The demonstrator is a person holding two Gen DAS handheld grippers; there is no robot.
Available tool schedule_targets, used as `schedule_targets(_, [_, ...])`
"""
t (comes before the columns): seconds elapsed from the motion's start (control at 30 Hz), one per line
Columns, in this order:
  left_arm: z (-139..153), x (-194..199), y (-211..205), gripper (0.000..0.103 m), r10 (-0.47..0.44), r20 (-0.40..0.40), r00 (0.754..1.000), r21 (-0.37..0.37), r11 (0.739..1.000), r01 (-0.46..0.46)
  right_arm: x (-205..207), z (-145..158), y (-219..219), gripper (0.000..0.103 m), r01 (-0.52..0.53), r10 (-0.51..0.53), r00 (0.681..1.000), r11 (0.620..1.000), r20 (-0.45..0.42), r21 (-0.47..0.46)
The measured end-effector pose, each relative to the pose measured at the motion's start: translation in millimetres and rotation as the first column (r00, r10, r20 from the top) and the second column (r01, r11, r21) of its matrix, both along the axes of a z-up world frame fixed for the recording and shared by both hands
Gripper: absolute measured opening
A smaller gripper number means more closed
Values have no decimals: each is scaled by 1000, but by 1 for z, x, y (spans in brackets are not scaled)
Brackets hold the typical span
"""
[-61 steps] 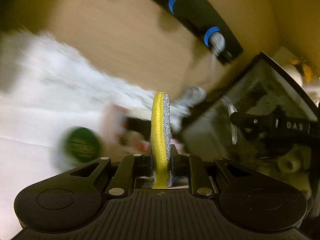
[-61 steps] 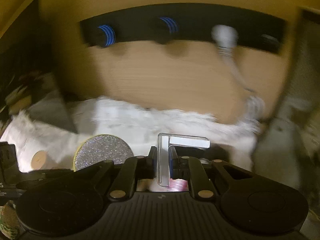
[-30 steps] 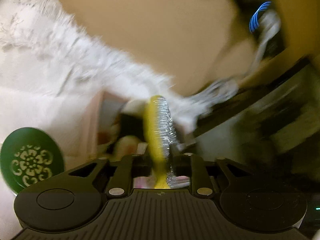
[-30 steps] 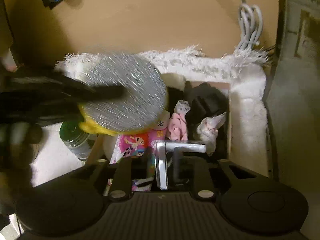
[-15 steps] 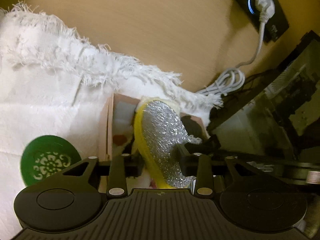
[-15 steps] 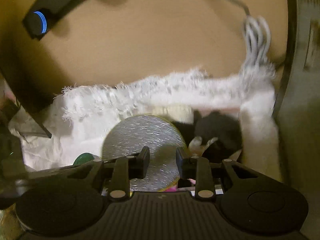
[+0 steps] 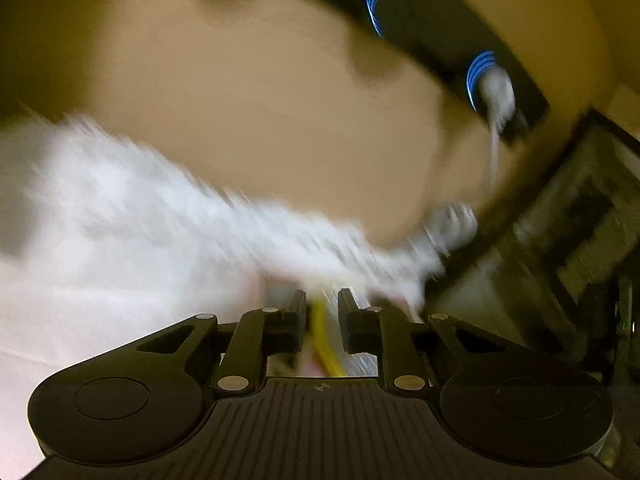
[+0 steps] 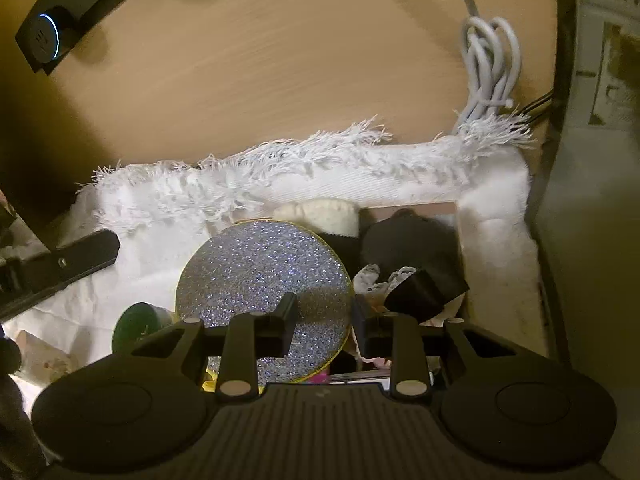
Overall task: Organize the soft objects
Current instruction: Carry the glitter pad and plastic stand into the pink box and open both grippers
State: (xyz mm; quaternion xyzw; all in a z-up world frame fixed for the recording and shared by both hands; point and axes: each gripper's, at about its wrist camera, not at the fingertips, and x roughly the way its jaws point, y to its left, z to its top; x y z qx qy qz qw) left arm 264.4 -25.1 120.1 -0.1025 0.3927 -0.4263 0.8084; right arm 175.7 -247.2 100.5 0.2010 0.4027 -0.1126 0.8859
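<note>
A round sponge with a glittery silver face and yellow edge (image 8: 262, 280) lies in a pink box (image 8: 436, 209) on a white fringed cloth (image 8: 200, 192). The box also holds a cream soft item (image 8: 320, 214), a black soft item (image 8: 408, 240) and a white scrap (image 8: 372, 276). My right gripper (image 8: 322, 314) is open and empty just above the sponge and box. My left gripper (image 7: 322, 308) is open; the blurred left wrist view shows the sponge's yellow edge (image 7: 324, 340) below the gap. One left finger (image 8: 80, 254) shows at the left of the right wrist view.
A green-lidded jar (image 8: 134, 326) stands left of the box. A coiled grey cable (image 8: 490, 76) and a black power strip (image 8: 60, 12) lie on the wooden table (image 8: 280, 60). A dark case (image 8: 592, 160) stands at the right.
My left gripper carried the sponge to the box, let it go there and pulled back. My right gripper dropped a clear angled piece about a second ago and is open now.
</note>
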Motion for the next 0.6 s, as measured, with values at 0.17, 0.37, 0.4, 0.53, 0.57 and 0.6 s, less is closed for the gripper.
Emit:
schedule_targets(0.17, [-24,-10,-41,19,-106,3,994,163,981,104,-12,19,4,29,12,-9,999,997,37,-83])
schedule_targets(0.37, [-27,-9,-48,18,-111,37,993,196,975,101,-49,26,5,56,20,-11,997,994,82,-110])
schedule_targets(0.4, [-23,-9,-44,18,-102,41,994,172,981,93,-55,23,7,56,10,0,996,993,85,-115])
schedule_targets(0.53, [-2,-10,-41,18,-122,73,990,79,990,116,-68,13,10,56,6,6,996,991,87,-130])
schedule_targets(0.57, [-1,-10,-46,18,-144,67,987,84,987,139,-68,11,8,54,5,6,996,993,90,-120])
schedule_targets(0.6, [-2,-11,-51,18,-158,59,986,99,984,151,-65,9,7,48,6,3,996,994,87,-111])
